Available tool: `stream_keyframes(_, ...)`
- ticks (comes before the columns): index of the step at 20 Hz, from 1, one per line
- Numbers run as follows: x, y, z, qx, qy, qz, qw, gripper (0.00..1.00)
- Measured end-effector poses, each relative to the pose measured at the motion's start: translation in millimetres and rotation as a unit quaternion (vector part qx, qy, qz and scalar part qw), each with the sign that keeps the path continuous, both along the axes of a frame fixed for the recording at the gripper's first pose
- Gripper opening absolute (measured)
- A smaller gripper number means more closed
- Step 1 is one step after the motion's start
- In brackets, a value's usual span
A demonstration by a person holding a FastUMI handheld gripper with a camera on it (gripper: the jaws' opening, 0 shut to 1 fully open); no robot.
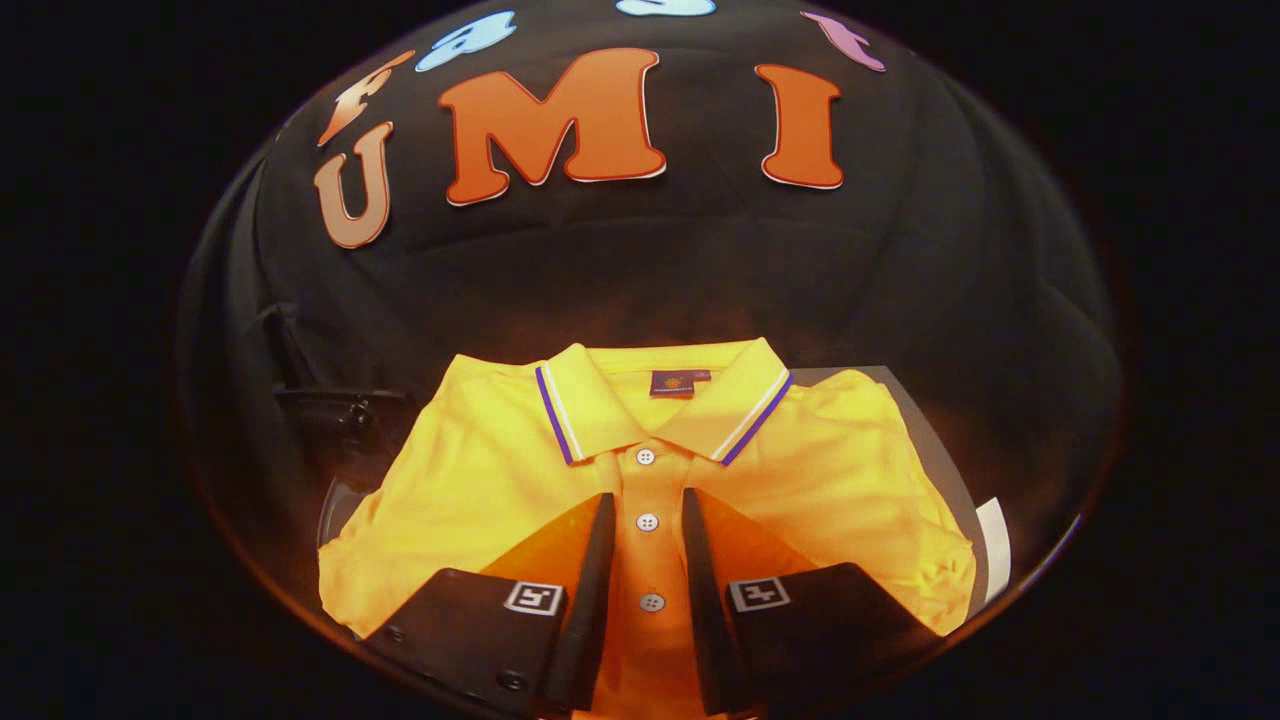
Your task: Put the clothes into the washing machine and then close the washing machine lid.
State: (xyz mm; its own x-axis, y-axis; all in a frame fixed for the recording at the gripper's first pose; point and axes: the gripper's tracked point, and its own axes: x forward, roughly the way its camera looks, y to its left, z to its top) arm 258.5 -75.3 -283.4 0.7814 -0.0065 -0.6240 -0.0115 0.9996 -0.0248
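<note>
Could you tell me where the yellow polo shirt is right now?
The yellow polo shirt lies flat under the open gripper, its button placket running between the fingers and its collar just beyond them.

Black cloth wall behind a grey tabletop, dimly lit.

Polo shirt, yellow, folded, lying flat and face up on a grey surface. Collar turned down, trimmed with a white and purple stripe, pointing away from the tongs. Small dark label inside the neck (text too small to make out). Button placket runs straight down the middle between the two fingers; three white buttons visible, all fastened. Sleeves tucked in at both sides.
</note>
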Motion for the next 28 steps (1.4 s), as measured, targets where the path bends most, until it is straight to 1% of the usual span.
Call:
stream_keyframes(1, -0.1, 1.8, 0.0, 0.006, 0.001, -0.004, 1.0, 0.34)
stream_keyframes(2, 1.1, 2.3, -0.4, 0.012, 0.001, -0.012, 1.0, 0.25)
stream_keyframes(3, -1.5, 4.1, -0.5, 0.023, 0.01, -0.02, 0.999, 0.25)
stream_keyframes(4, -0.7, 5.2, -0.9, 0.034, 0.016, -0.029, 0.999, 0.17)
stream_keyframes(9, -0.8, 7.0, 1.3, 0.056, 0.015, -0.026, 0.998, 0.17)
stream_keyframes(12, -1.4, 7.0, 4.8, 0.055, 0.003, -0.027, 0.998, 0.16)
stream_keyframes(13, 0.2, 6.7, 2.9, 0.05, 0.003, -0.023, 0.998, 0.09)
stream_keyframes(17, -1.0, 7.4, 6.6, 0.059, 0.0, -0.014, 0.998, 0.09)
stream_keyframes(19, -0.1, 8.1, 11.9, 0.066, -0.014, -0.011, 0.998, 0.09)
stream_keyframes(24, 1.1, 17.1, 36.4, 0.116, -0.043, -0.004, 0.992, 0.09)
stream_keyframes(26, 1.3, 18.5, 49.0, 0.126, -0.059, -0.001, 0.99, 0.09)
stream_keyframes(28, 0.4, 23.7, 63.8, 0.147, -0.076, 0.0, 0.986, 0.09)
